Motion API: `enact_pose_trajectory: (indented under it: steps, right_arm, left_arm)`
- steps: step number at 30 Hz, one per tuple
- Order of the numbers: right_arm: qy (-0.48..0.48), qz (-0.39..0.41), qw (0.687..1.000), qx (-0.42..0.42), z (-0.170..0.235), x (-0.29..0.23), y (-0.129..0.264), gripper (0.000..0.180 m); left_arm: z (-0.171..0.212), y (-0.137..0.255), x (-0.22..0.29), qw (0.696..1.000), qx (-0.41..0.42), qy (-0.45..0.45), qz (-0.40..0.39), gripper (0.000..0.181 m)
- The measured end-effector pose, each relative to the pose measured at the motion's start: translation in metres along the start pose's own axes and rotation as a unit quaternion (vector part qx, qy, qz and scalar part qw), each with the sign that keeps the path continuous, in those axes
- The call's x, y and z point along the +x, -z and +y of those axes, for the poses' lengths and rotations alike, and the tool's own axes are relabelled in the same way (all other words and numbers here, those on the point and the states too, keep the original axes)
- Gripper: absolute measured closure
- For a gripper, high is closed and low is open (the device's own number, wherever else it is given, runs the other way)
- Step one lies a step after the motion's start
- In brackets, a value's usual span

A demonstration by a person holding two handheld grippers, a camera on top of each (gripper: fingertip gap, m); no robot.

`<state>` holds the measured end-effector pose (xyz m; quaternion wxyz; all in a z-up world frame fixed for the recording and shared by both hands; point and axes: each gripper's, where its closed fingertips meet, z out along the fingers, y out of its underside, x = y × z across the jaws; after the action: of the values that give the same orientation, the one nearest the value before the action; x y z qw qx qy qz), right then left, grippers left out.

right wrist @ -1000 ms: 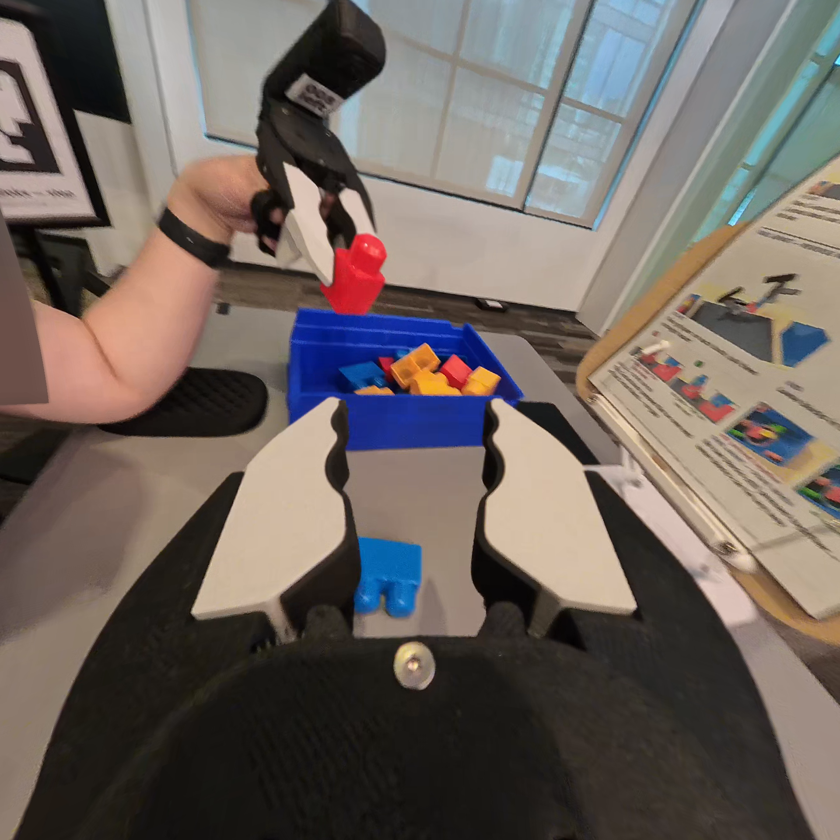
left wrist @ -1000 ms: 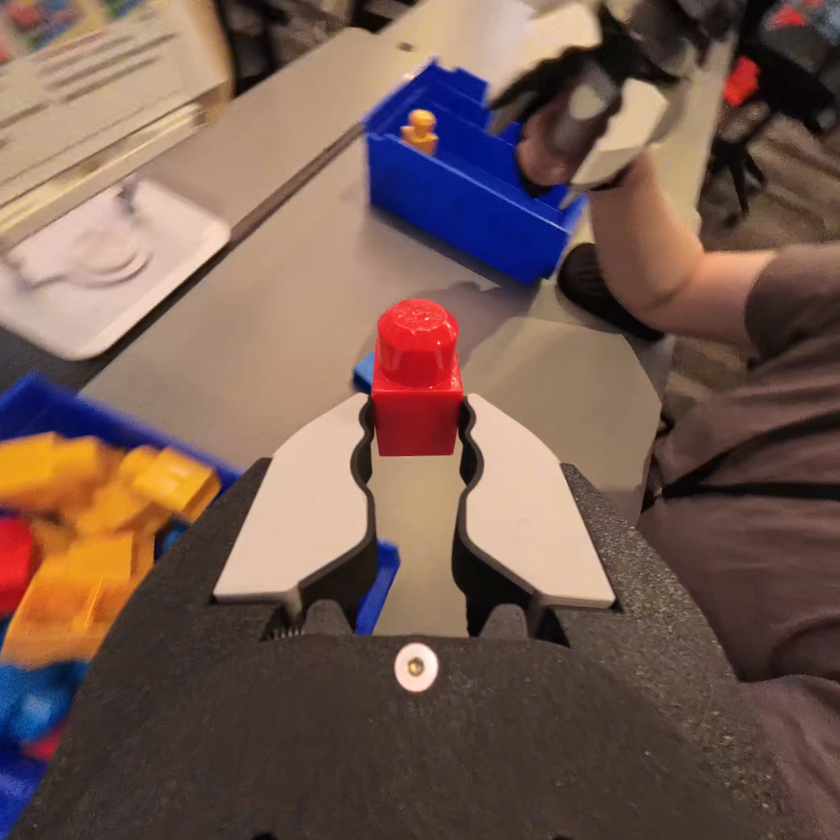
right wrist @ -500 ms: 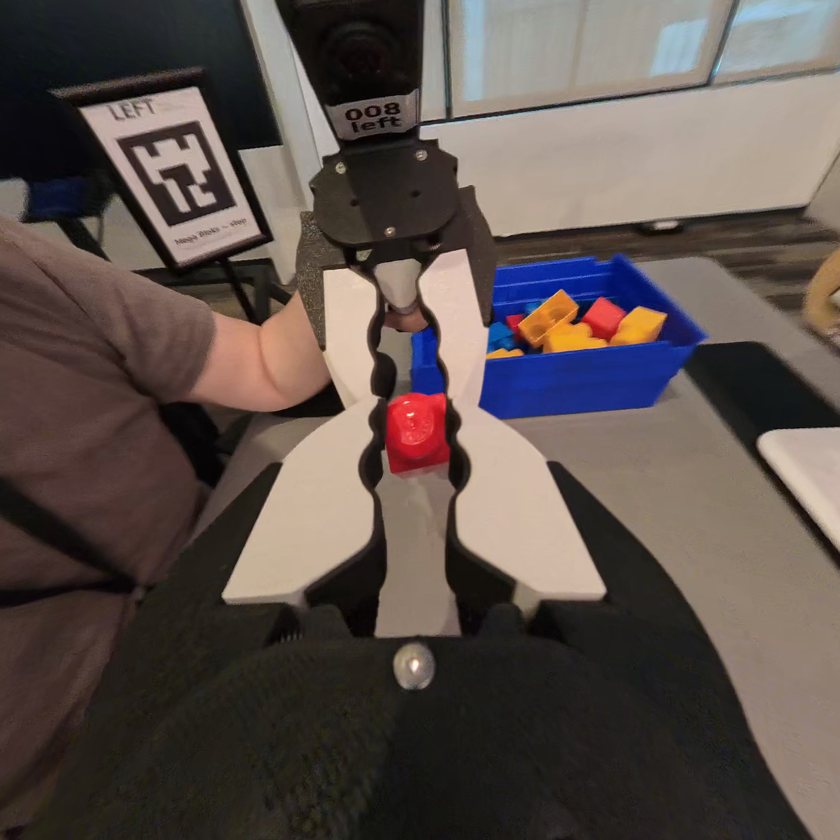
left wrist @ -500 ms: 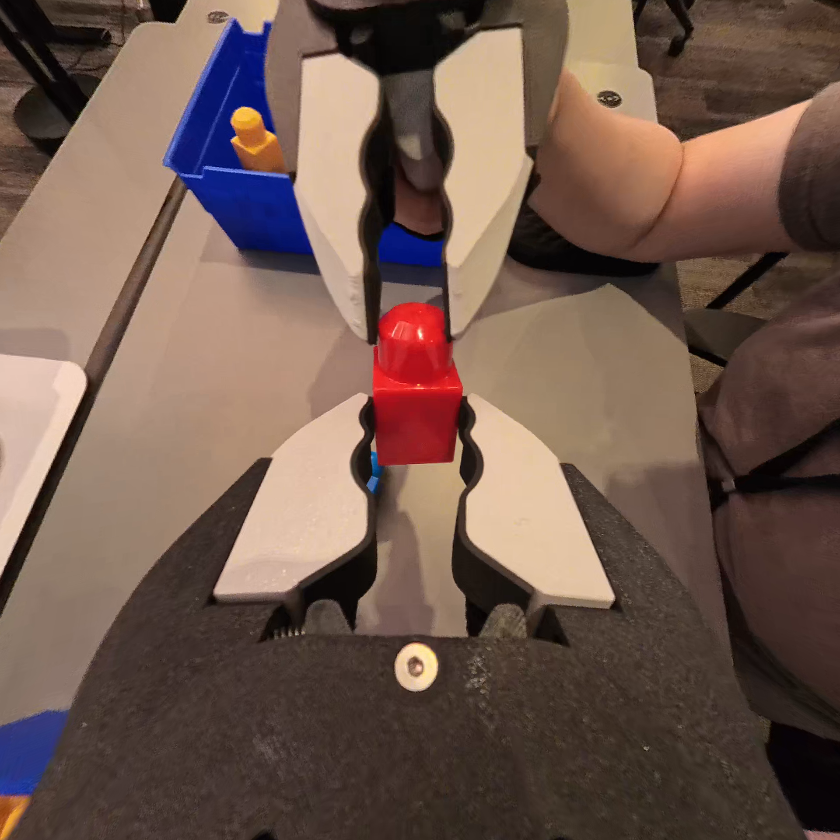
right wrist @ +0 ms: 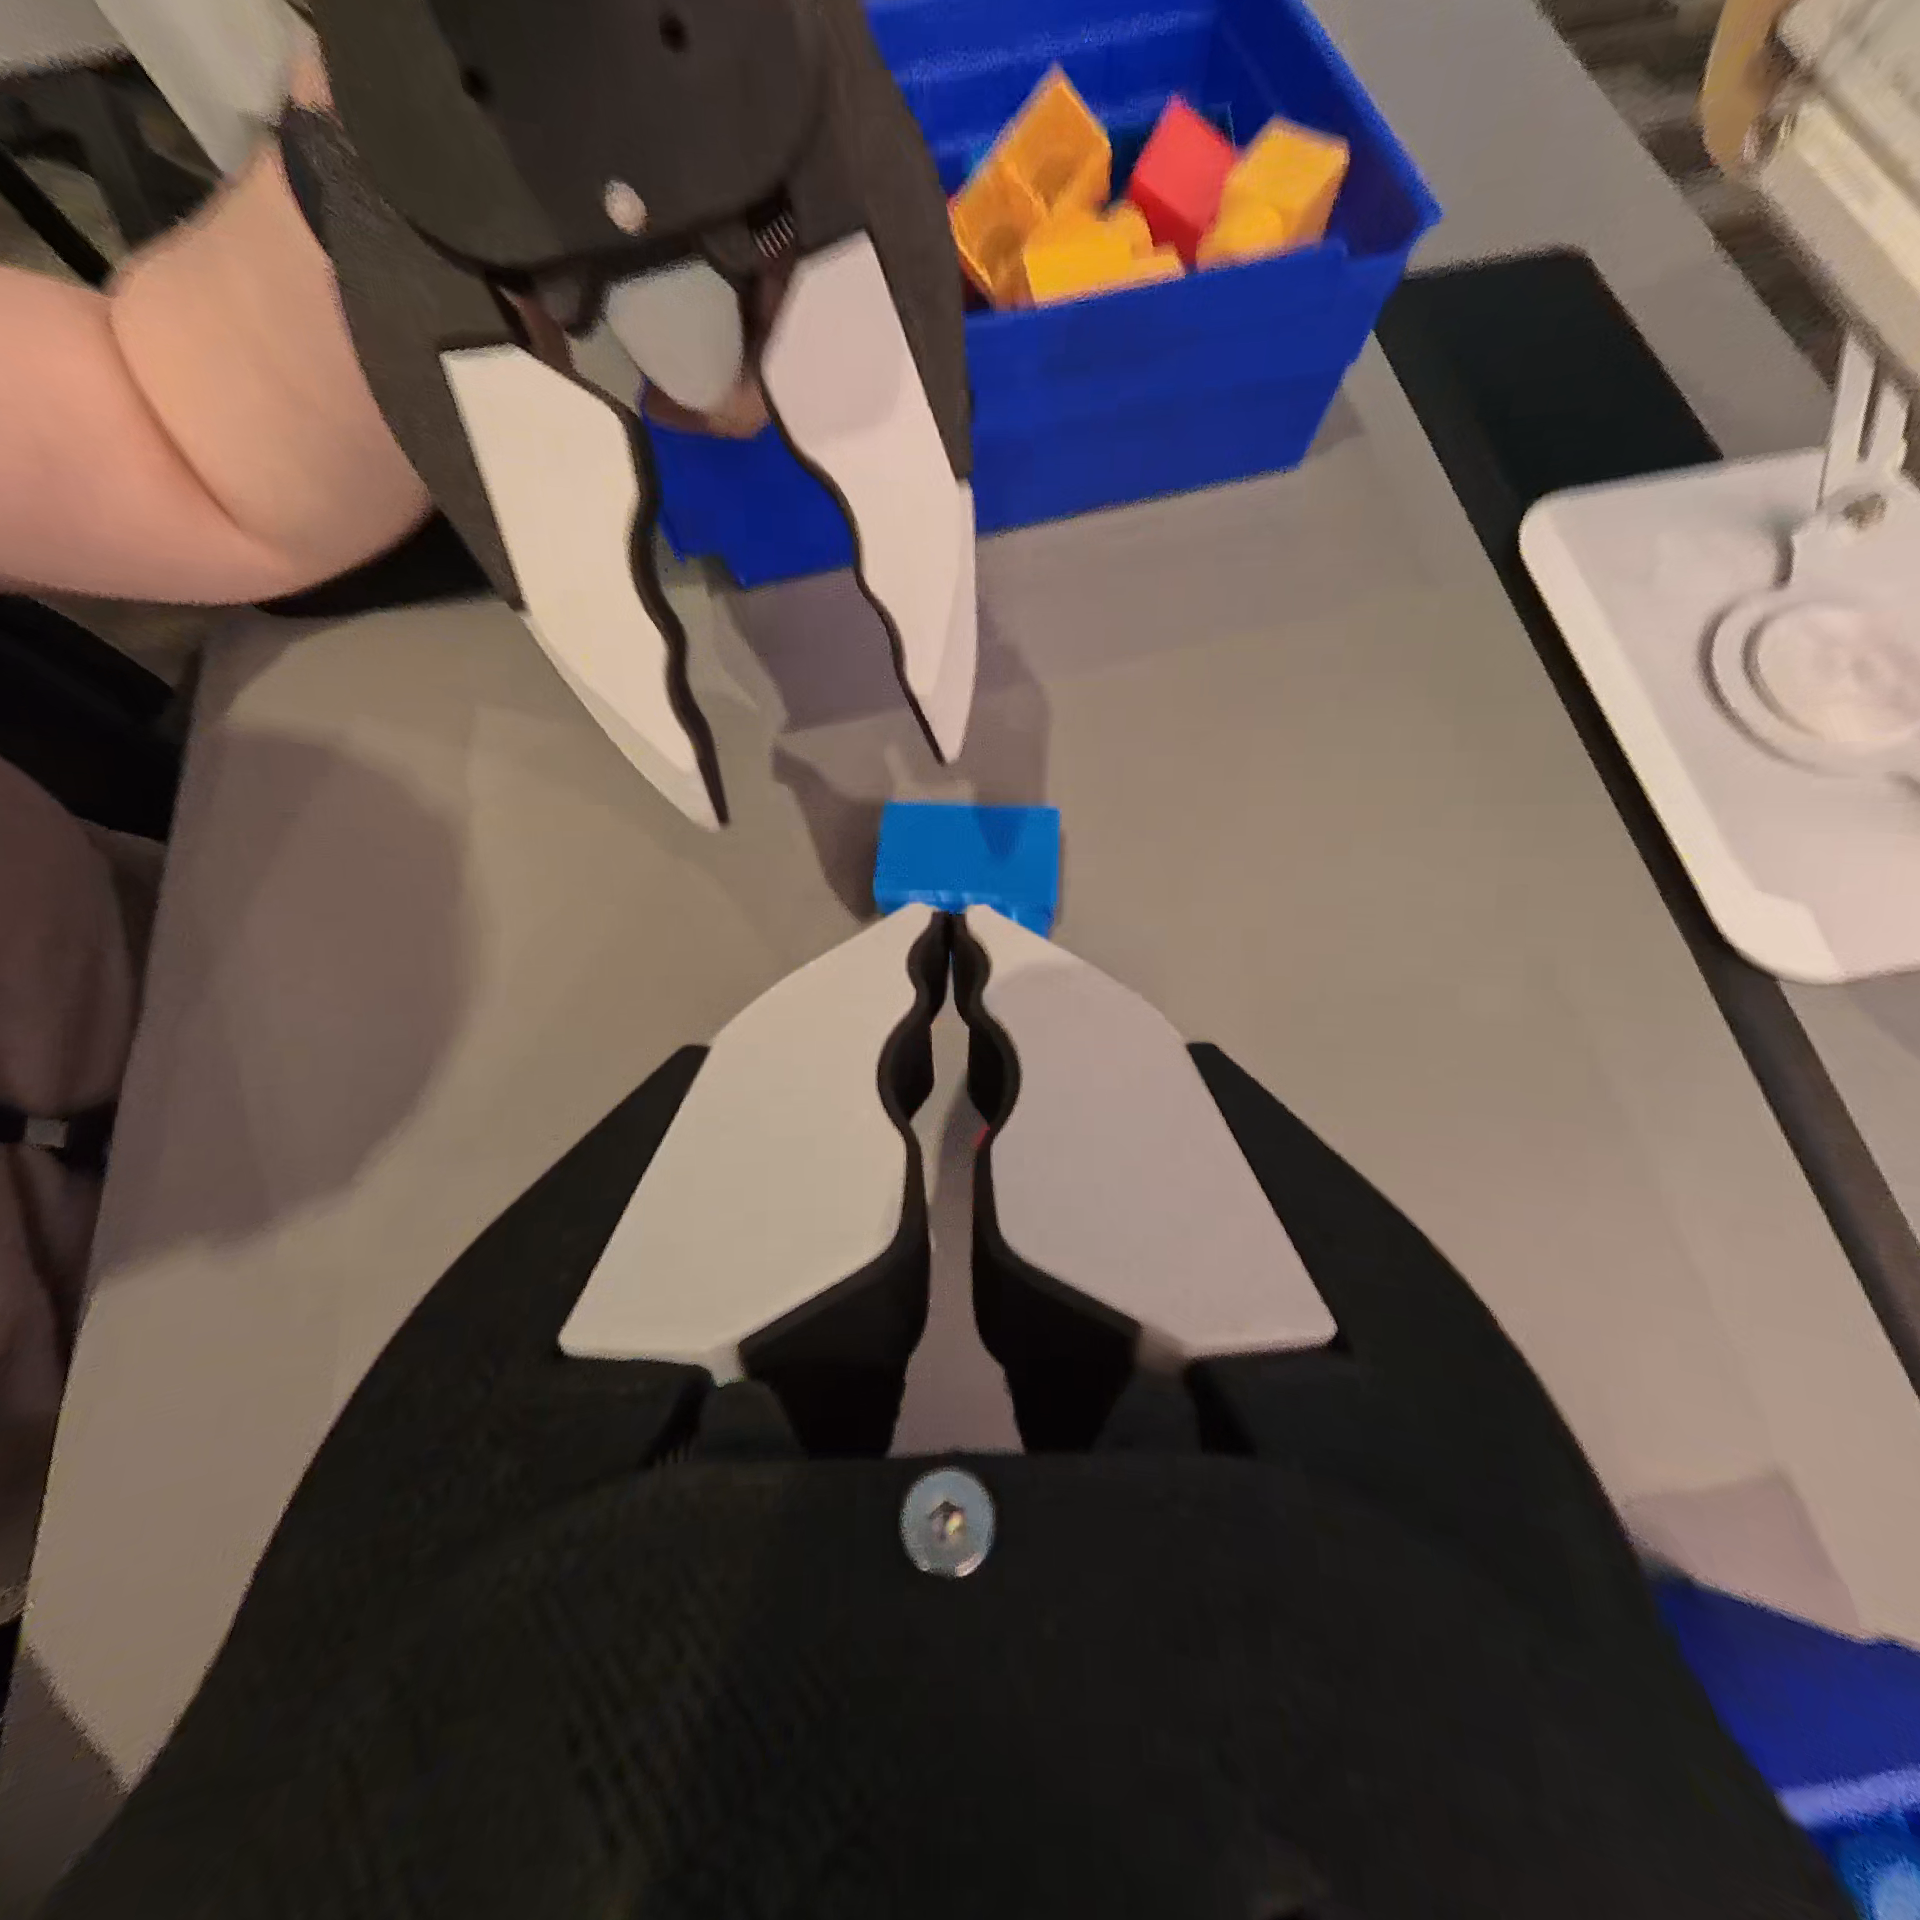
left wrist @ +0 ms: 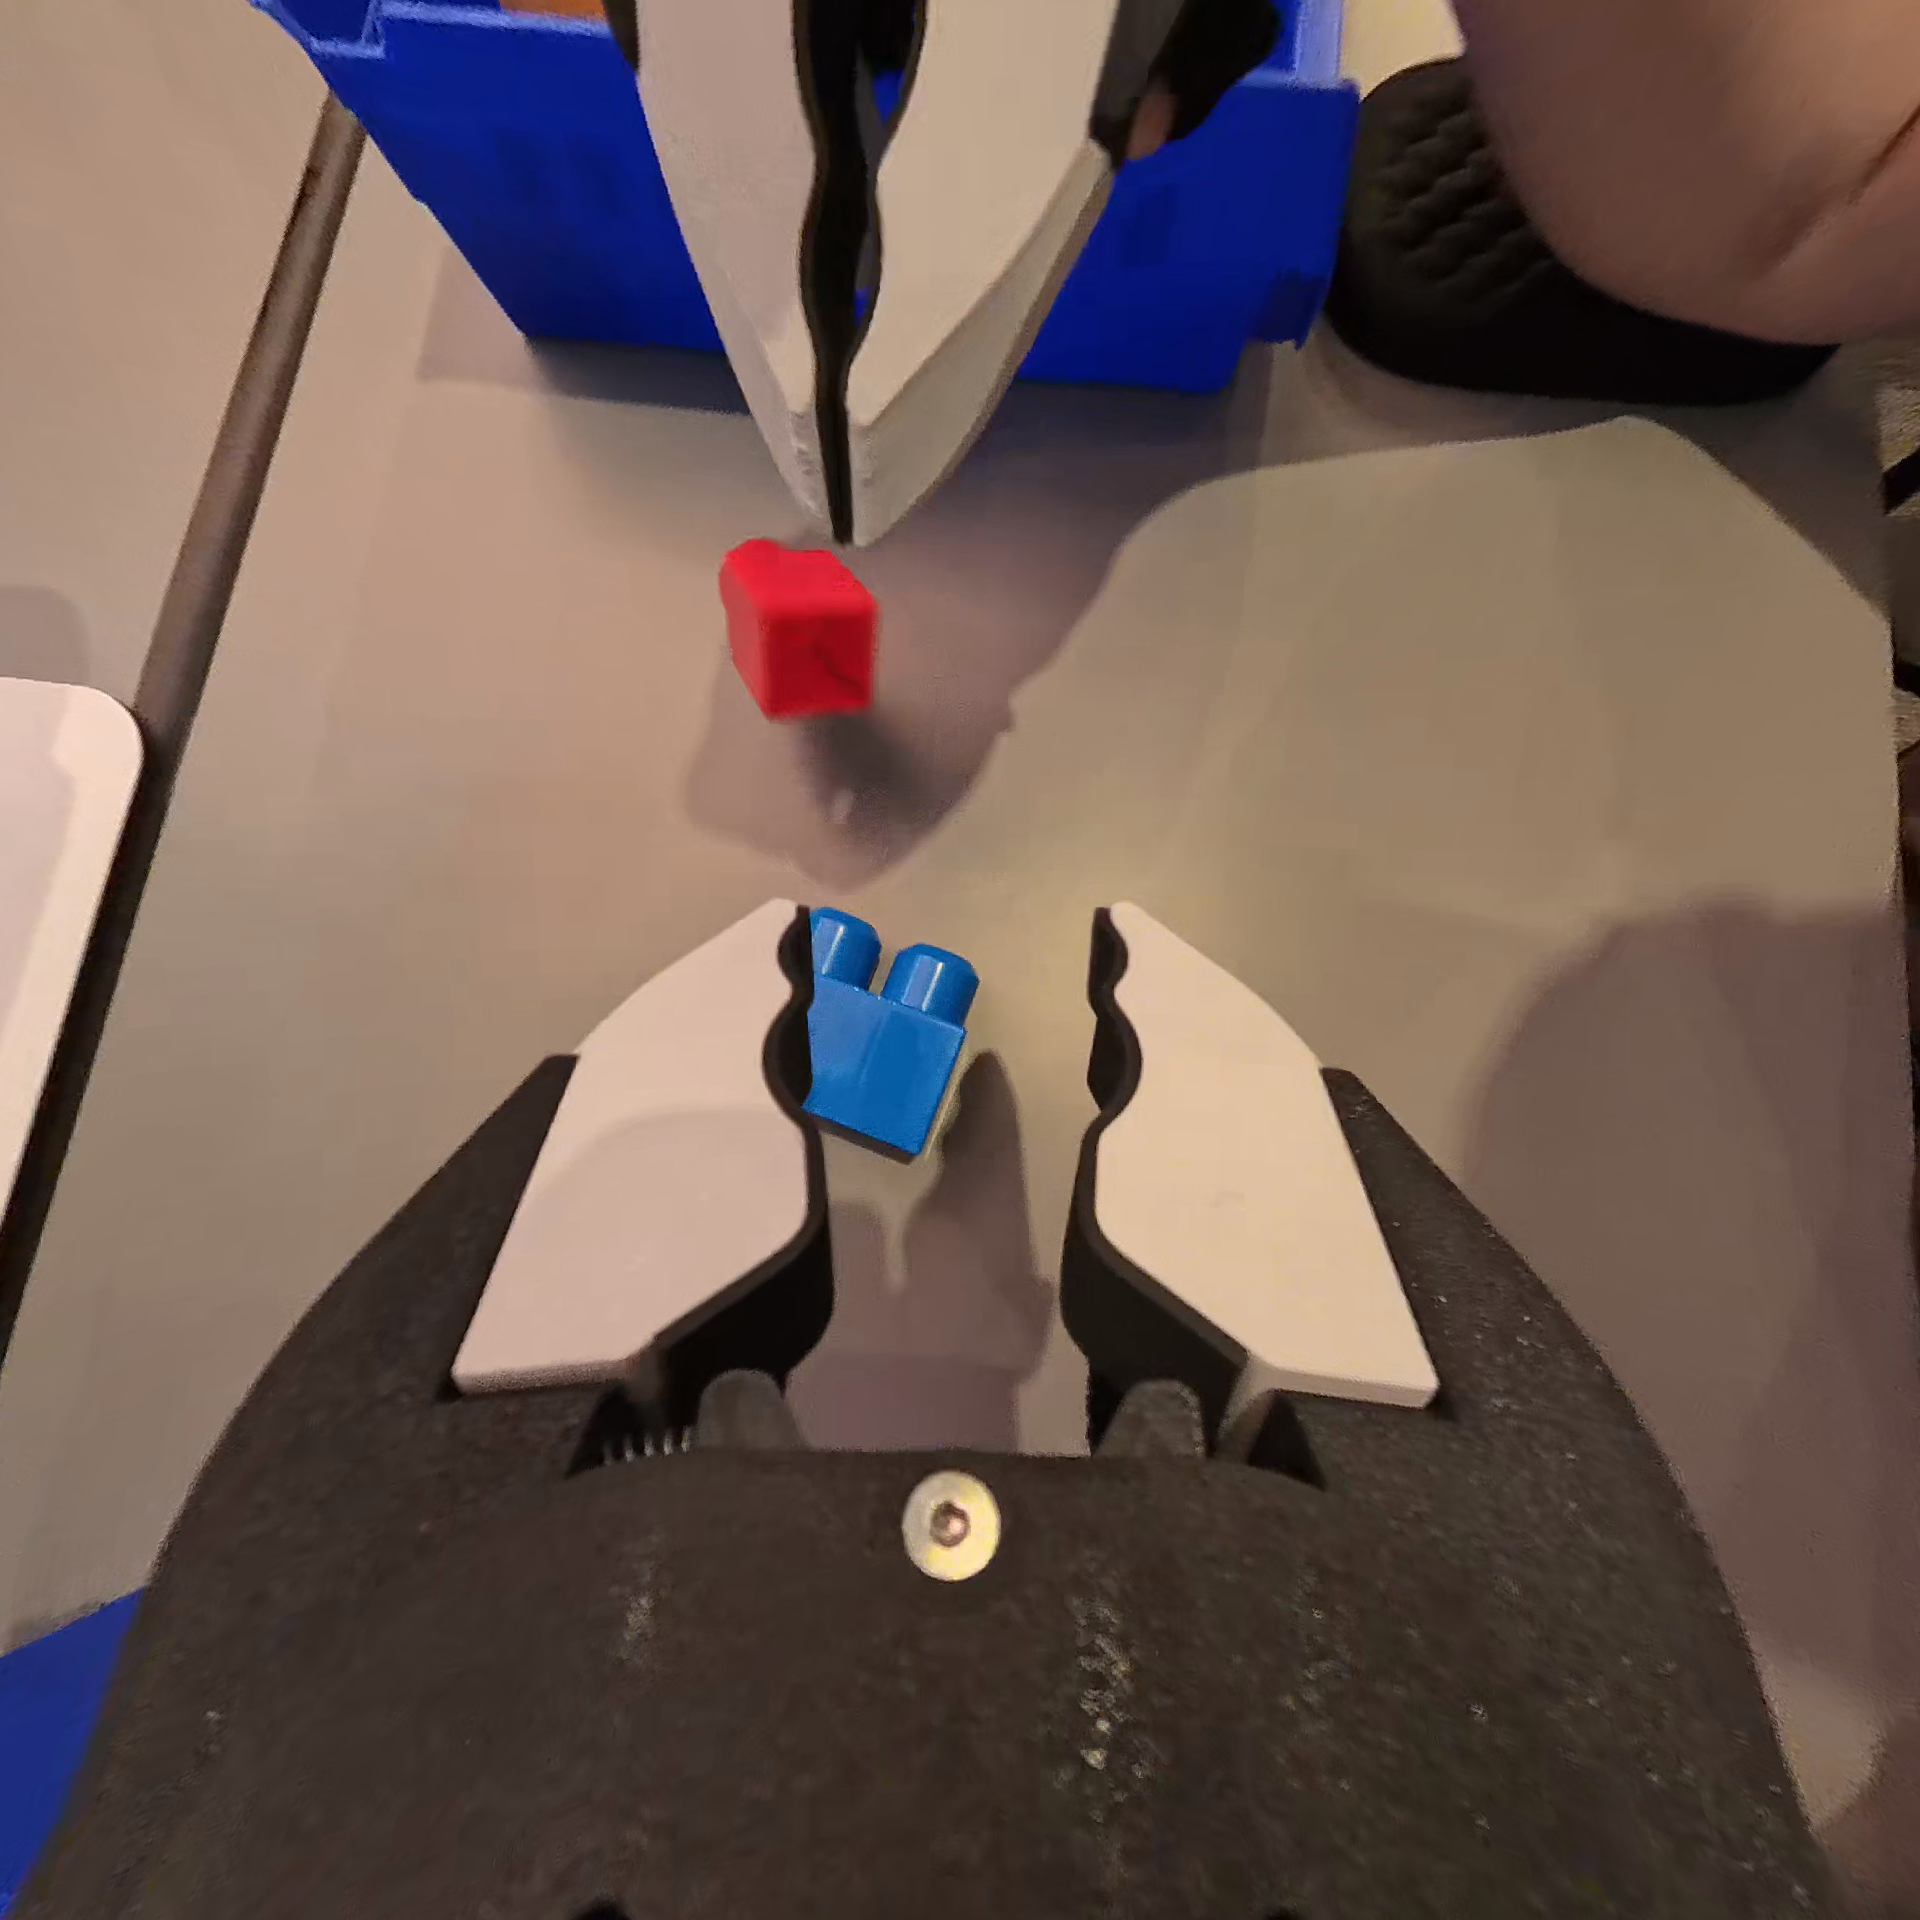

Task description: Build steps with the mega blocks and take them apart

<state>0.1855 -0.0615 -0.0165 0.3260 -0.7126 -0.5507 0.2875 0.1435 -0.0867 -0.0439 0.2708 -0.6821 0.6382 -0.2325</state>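
My left gripper (left wrist: 948, 920) is open and empty over the grey table (left wrist: 1403, 779). A blue two-stud block (left wrist: 883, 1044) lies between its fingers, close to the left one. My right gripper (left wrist: 836, 525) points down opposite it with the jaws shut. A red block (left wrist: 798, 629) is tilted and blurred in the air just below its tips, above its own shadow, and does not look gripped. In the right wrist view my right gripper (right wrist: 943, 916) is shut, the blue block (right wrist: 966, 862) lies just past its tips, and the open left gripper (right wrist: 831, 774) hangs beyond.
A blue bin (right wrist: 1143, 416) with yellow and red blocks stands behind the left gripper. Another blue bin (left wrist: 1143, 260) stands behind the right gripper. A white stand base (right wrist: 1714, 675) sits at the table's side. A person's forearm (left wrist: 1714, 156) rests on a black pad (left wrist: 1475, 260). The tips of one gripper are about 6 cm away from the tips of the other.
My left gripper opened and let go of the red block. My right gripper closed fully and the red block is now loose below its tips. Both grippers have tilted down toward the table.
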Motion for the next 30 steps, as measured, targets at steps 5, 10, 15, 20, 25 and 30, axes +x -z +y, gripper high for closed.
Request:
enact_pose_trajectory:
  steps: [5,10,15,20,25,30]
  right_arm:
    - [-0.035,0.179,0.969,-0.169,0.060,0.062,0.014,0.178]
    - [-0.059,0.215,0.966,-0.131,0.054,0.076,0.039,0.178]
    - [-0.062,0.215,0.970,-0.099,0.047,0.075,0.055,0.177]
    - [-0.051,0.200,0.972,-0.115,0.049,0.070,0.047,0.177]
    - [-0.039,0.186,0.973,-0.130,0.051,0.064,0.040,0.177]
    - [-0.040,0.178,0.975,-0.129,0.052,0.062,0.042,0.177]
  left_arm:
    - [0.008,-0.007,-0.004,1.000,-0.025,0.011,-0.008,0.130]
    - [0.026,-0.014,-0.013,0.997,-0.073,0.006,-0.035,0.121]
    - [0.070,-0.038,-0.028,0.978,-0.193,0.012,-0.073,0.077]
    - [0.090,-0.062,-0.029,0.967,-0.243,-0.029,-0.068,0.071]
    - [0.092,-0.072,-0.038,0.966,-0.245,-0.019,-0.075,0.073]
    - [0.092,-0.075,-0.033,0.967,-0.249,-0.012,-0.057,0.098]
